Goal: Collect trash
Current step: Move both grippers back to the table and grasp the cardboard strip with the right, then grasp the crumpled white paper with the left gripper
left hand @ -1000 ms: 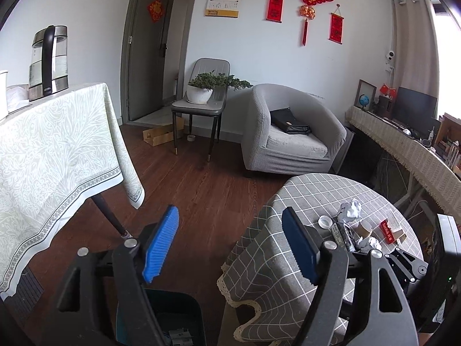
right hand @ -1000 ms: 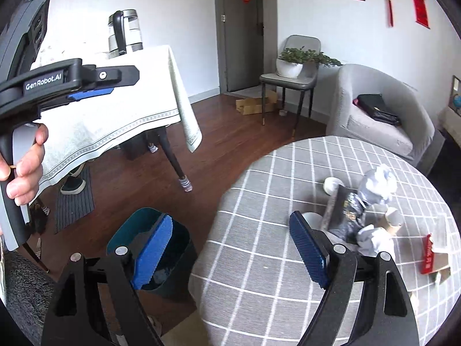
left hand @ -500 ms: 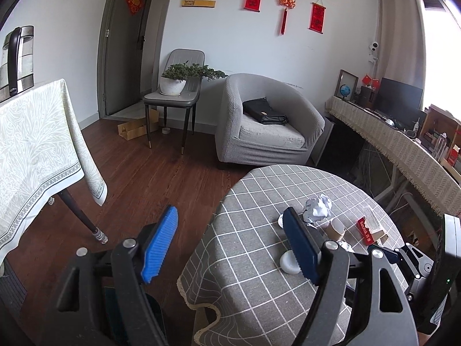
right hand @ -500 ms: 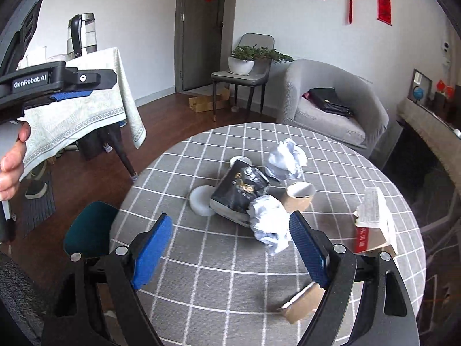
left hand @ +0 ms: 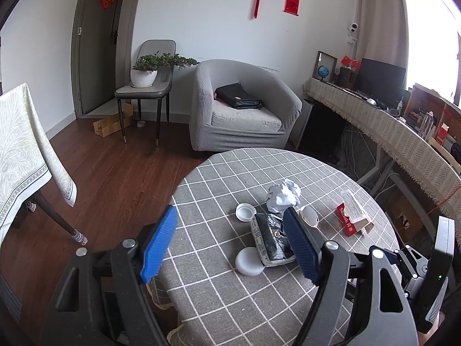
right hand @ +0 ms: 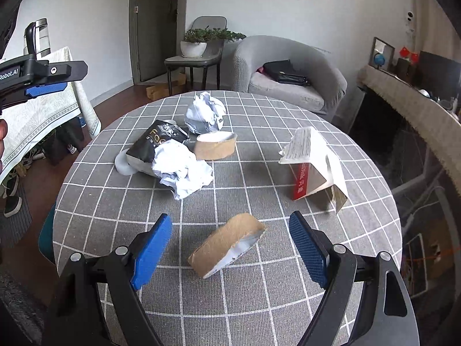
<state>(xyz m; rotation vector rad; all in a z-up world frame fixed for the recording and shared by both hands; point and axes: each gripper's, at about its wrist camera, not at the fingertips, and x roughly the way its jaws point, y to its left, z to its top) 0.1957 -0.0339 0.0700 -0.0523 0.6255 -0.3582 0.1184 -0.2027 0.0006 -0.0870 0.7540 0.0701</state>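
Note:
Trash lies on a round table with a grey checked cloth (right hand: pixel 259 302). A flattened brown paper cup (right hand: pixel 226 248) lies between the fingers of my open, empty right gripper (right hand: pixel 230 250). Farther off are a crumpled white paper (right hand: pixel 181 170), a black snack bag (right hand: pixel 157 144), a second paper ball (right hand: pixel 204 114), another brown cup (right hand: pixel 214 145) and a torn red and white carton (right hand: pixel 312 164). My left gripper (left hand: pixel 230 248) is open and empty over the table's left side, short of the black bag (left hand: pixel 270 239) and two white lids (left hand: pixel 245 212).
A teal bin's rim (right hand: pixel 46 236) shows below the table's left edge. A second table with a pale cloth (left hand: pixel 20 155) stands to the left. A grey armchair (left hand: pixel 242 109), a chair with a plant (left hand: pixel 147 86) and a side desk (left hand: pixel 389 127) stand behind.
Both grippers have swung right from the floor and bin toward the table. The right gripper now has the flattened brown cup between its fingers. Both stay open.

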